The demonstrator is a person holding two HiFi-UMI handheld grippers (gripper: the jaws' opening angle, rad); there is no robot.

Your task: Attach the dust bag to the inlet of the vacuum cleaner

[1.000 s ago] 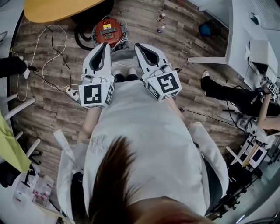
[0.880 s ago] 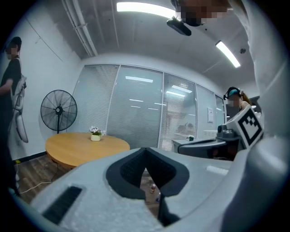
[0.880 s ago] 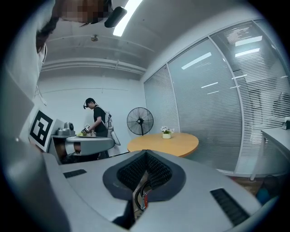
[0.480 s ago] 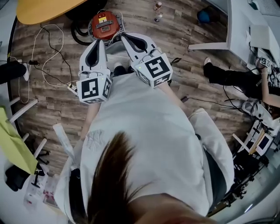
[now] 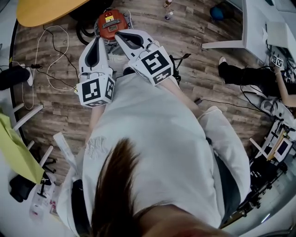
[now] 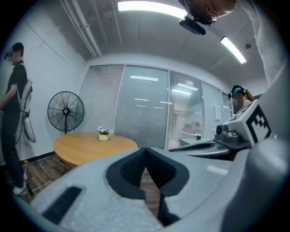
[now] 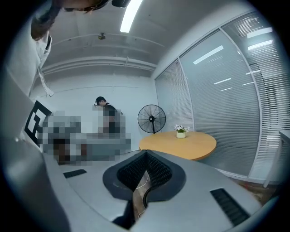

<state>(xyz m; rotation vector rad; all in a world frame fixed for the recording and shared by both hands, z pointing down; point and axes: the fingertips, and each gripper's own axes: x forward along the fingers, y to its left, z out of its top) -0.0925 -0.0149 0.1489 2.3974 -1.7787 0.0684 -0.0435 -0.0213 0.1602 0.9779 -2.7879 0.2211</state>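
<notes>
- You are holding the left tongs (image 5: 96,40) with jaws pressed together, nothing between them.
- You are holding the right tongs (image 5: 118,34) closed and empty too.
- The orange vacuum cleaner (image 5: 111,22) is sitting on the wooden floor (image 5: 194,41) just beyond both tips, its inlet possibly hidden.

Lighting, in my two gripper views: even, bright light from ceiling strip lights (image 6: 149,6), their reflections streaking the glass partition (image 6: 145,104); heavy fisheye bending, black vignetted corners, my own jaws slightly soft, head view dimmer and muted.
</notes>
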